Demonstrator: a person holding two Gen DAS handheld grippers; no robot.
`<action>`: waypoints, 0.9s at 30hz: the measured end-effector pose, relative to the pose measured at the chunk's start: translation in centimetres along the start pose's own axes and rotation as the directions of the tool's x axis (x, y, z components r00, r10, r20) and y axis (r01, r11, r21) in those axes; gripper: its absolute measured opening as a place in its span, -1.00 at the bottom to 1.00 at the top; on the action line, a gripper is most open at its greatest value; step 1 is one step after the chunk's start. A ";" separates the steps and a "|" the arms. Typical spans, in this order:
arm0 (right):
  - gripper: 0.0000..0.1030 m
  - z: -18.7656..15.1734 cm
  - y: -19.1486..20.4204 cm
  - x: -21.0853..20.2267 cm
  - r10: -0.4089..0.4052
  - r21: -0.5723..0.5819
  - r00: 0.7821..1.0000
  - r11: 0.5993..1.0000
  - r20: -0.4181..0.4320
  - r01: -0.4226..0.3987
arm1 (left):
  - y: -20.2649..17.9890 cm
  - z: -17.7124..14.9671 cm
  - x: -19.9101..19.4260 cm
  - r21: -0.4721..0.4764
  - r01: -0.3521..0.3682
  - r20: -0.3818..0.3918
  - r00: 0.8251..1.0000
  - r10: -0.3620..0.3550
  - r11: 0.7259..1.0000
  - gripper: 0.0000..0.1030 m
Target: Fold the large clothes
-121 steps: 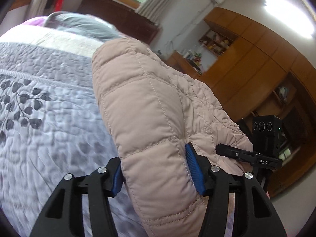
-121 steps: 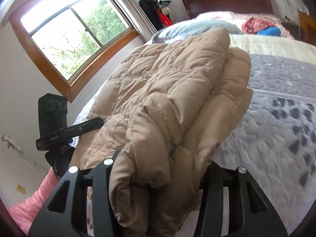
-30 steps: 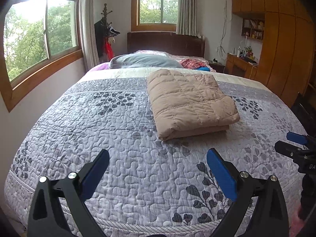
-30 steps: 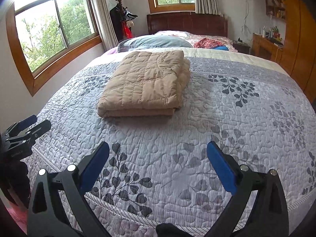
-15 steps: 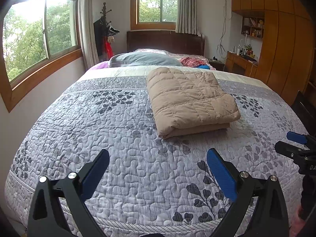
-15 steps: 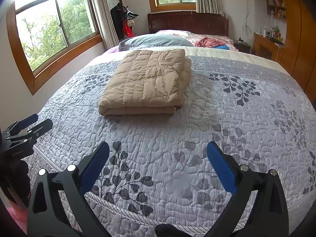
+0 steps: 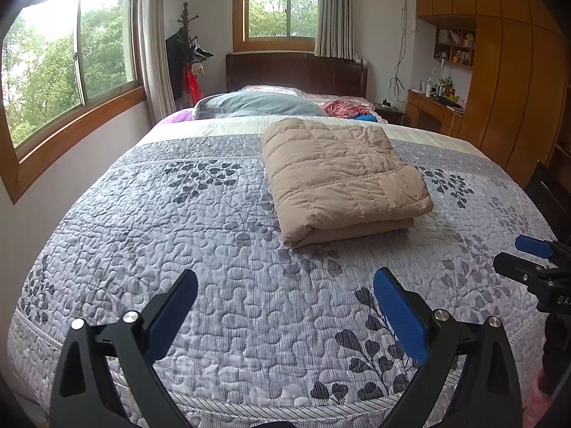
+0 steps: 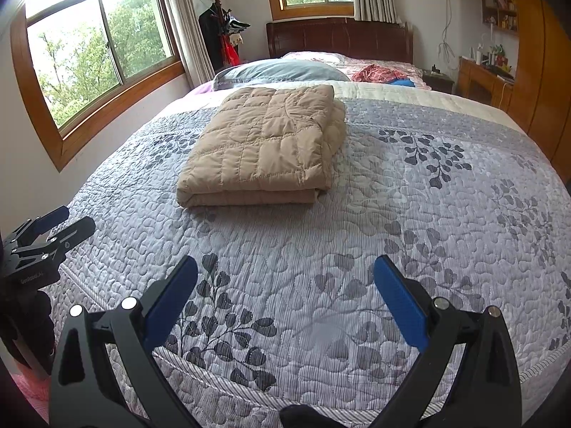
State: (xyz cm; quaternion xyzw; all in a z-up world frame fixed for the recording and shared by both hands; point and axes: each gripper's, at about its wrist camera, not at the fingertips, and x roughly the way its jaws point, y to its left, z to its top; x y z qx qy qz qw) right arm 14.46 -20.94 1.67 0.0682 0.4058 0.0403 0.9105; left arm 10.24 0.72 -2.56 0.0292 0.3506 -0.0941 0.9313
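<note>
A tan quilted jacket (image 7: 339, 174) lies folded into a flat rectangle on the grey leaf-patterned bedspread (image 7: 214, 249), towards the head of the bed; the right wrist view shows the same jacket (image 8: 267, 142) left of centre. My left gripper (image 7: 285, 285) hovers open over the foot of the bed, well short of the jacket, with nothing between its blue pads. My right gripper (image 8: 285, 271) is open too, likewise empty and back from the jacket. Each view catches the other gripper at its edge: right gripper (image 7: 535, 260), left gripper (image 8: 46, 232).
A grey pillow (image 7: 257, 105) and red and blue clothes (image 7: 344, 108) lie by the dark headboard (image 7: 296, 73). Windows run along the left wall, with a coat stand (image 7: 187, 57) in the corner. Wooden wardrobes (image 7: 499, 71) and a desk stand at the right.
Four seconds ago both grippers were shut on the jacket; they have let go and pulled back to the foot of the bed. Over the last second nothing visibly moves.
</note>
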 end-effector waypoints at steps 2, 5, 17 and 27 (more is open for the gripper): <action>0.91 0.0 -0.1 0.0 0.001 0.000 1.000 1.000 -0.002 -0.001 | 0.0 -0.1 0.1 -0.001 0.001 -0.003 1.000 -0.001 1.000 0.92; 0.91 0.0 -0.2 0.2 0.002 0.001 1.000 1.000 -0.006 -0.002 | 0.0 -0.1 0.1 -0.001 0.006 -0.006 1.000 -0.007 1.000 0.92; 0.91 0.0 -0.3 0.6 0.003 -0.001 1.000 1.000 -0.019 -0.003 | -0.1 -0.1 0.4 -0.001 0.015 -0.012 1.000 -0.015 1.000 0.92; 0.91 0.0 -0.3 0.6 0.004 -0.003 1.000 1.000 -0.018 -0.004 | 0.1 0.0 0.6 -0.003 0.013 -0.017 1.000 -0.013 1.000 0.92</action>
